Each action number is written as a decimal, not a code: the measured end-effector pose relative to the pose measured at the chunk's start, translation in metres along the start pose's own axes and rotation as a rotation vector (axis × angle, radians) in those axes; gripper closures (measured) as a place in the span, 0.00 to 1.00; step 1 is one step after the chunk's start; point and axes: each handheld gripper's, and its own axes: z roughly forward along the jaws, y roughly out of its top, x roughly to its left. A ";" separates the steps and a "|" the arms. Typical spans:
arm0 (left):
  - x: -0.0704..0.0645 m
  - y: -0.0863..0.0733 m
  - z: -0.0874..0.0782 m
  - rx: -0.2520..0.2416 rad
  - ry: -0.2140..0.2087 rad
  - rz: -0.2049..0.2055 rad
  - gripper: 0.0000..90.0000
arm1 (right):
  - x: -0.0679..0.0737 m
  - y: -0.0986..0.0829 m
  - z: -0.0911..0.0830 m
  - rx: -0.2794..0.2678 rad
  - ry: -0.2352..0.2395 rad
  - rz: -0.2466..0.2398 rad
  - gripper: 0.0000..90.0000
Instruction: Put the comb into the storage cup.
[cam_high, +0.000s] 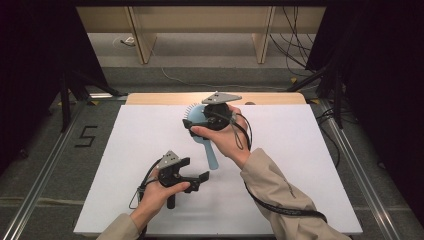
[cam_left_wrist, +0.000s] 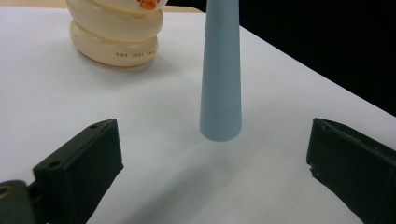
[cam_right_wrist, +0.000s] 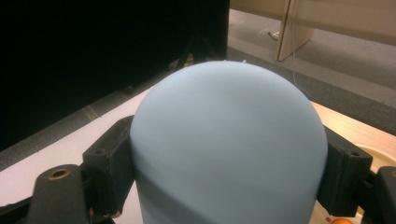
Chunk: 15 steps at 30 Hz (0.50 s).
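High view shows my right gripper (cam_high: 200, 121) clamped on the rounded head of the pale blue plastic hairbrush (cam_high: 206, 142), lifted above the white table sheet (cam_high: 300, 150) with its tapered handle pointing back toward me. My left gripper (cam_high: 192, 175) waits near the handle's end, jaws wide apart. I judge this a handover: next I must bring the left jaws around the handle and close. A cream ringed toy (cam_left_wrist: 116, 37) stands behind.

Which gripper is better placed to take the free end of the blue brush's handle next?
Left. The left gripper is open, its jaws spread either side of the blue brush handle's end just ahead of it. The right gripper is already clamped around the brush's head, holding it up off the table.
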 end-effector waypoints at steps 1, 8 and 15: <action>0.000 0.000 -0.002 -0.001 0.001 0.007 0.03 | -0.001 0.000 -0.001 -0.008 -0.002 -0.001 0.24; 0.001 0.001 -0.011 -0.012 0.019 0.054 0.02 | -0.007 0.003 -0.009 -0.056 -0.018 -0.001 0.24; 0.009 -0.002 -0.023 -0.010 0.071 0.051 0.03 | -0.017 0.003 -0.018 -0.124 -0.054 0.032 0.24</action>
